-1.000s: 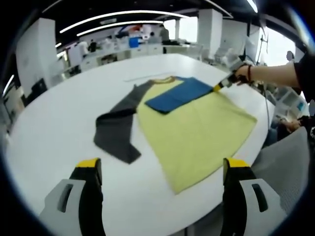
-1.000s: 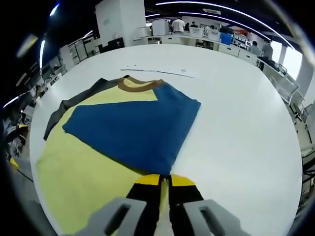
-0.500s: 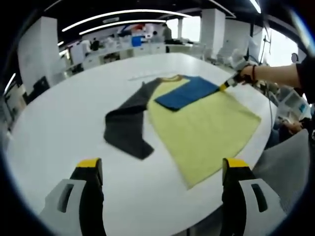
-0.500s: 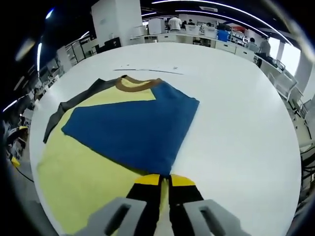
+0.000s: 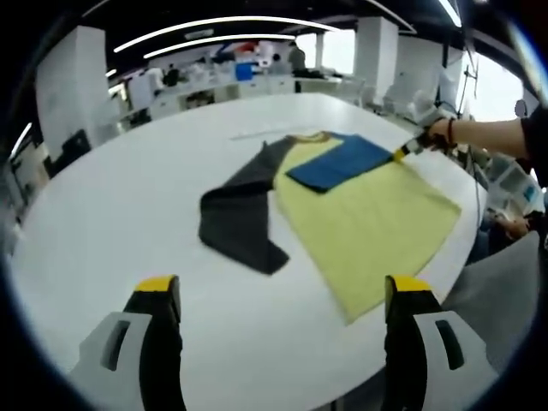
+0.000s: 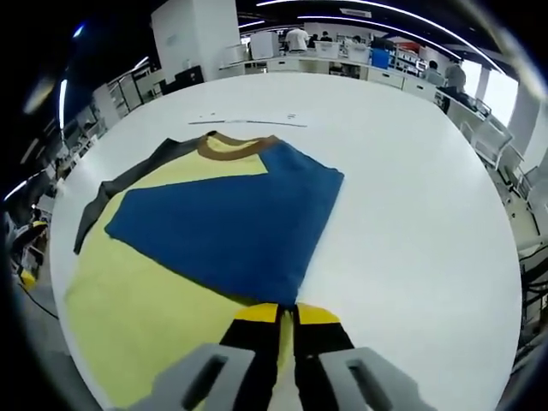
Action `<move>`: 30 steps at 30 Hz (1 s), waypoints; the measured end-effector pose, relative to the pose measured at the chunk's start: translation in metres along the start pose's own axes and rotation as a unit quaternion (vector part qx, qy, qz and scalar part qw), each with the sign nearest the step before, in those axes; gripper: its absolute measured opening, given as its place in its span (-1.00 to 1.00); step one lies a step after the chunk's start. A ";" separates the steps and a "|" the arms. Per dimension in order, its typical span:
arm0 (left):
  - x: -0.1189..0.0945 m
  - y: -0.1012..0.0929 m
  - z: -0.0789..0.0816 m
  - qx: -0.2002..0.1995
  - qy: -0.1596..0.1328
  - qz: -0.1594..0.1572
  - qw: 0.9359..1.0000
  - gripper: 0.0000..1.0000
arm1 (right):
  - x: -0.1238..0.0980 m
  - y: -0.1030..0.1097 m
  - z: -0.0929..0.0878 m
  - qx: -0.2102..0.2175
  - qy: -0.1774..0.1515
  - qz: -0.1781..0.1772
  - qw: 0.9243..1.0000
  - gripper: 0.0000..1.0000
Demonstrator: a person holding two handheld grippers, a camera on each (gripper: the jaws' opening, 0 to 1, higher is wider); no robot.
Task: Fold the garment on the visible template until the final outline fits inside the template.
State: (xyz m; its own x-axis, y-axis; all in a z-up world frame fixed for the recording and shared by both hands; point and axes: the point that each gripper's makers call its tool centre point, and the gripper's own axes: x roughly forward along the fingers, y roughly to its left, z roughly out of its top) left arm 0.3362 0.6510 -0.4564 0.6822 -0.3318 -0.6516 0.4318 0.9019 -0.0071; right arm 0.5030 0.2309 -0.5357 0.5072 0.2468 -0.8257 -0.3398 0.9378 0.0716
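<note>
A yellow shirt (image 5: pixel 370 229) lies flat on the round white table (image 5: pixel 103 205). Its dark grey sleeve (image 5: pixel 240 224) stretches out toward me, and its blue sleeve (image 5: pixel 339 162) is folded across the chest. My left gripper (image 5: pixel 282 289) hovers open well short of the shirt, nothing between its jaws. In the right gripper view, my right gripper (image 6: pixel 287 313) is shut on the near tip of the blue sleeve (image 6: pixel 231 224), resting over the yellow body (image 6: pixel 137 312). The brown collar (image 6: pixel 226 145) lies beyond. That gripper (image 5: pixel 410 151) also enters the left gripper view, held by a hand.
Thin marks (image 6: pixel 248 119) lie on the table (image 6: pixel 411 214) past the collar. The table edge curves close beside the shirt's hem (image 5: pixel 402 291). A grey chair (image 5: pixel 497 282) stands by that edge. Desks and people fill the far background.
The left gripper's view has drifted, so the shirt sits further right and farther off. The right gripper stays shut on the blue sleeve, which has barely moved.
</note>
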 end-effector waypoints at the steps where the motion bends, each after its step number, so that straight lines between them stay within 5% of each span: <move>1: 0.000 0.000 0.000 0.000 0.000 0.000 1.000 0.91 | 0.000 0.000 0.000 0.002 0.000 0.000 1.000 -0.99; 11: 0.003 0.004 0.002 -0.003 -0.003 -0.002 1.000 0.86 | -0.005 0.001 0.005 0.019 -0.020 0.004 1.000 -0.85; 19: 0.008 0.015 0.010 -0.004 -0.008 0.002 1.000 0.84 | -0.022 0.015 0.016 0.039 -0.047 0.020 0.998 0.08; 30: 0.016 0.033 0.032 -0.010 -0.032 0.009 0.999 0.75 | -0.045 0.048 0.016 0.016 -0.067 0.069 0.995 0.60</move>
State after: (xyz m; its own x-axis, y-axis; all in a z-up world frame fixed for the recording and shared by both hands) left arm 0.3808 0.6668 -0.4429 0.7266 -0.3317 -0.6018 0.4075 0.9131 -0.0113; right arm 0.4764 0.2690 -0.4862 0.5590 0.4014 -0.7256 -0.3893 0.8996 0.1977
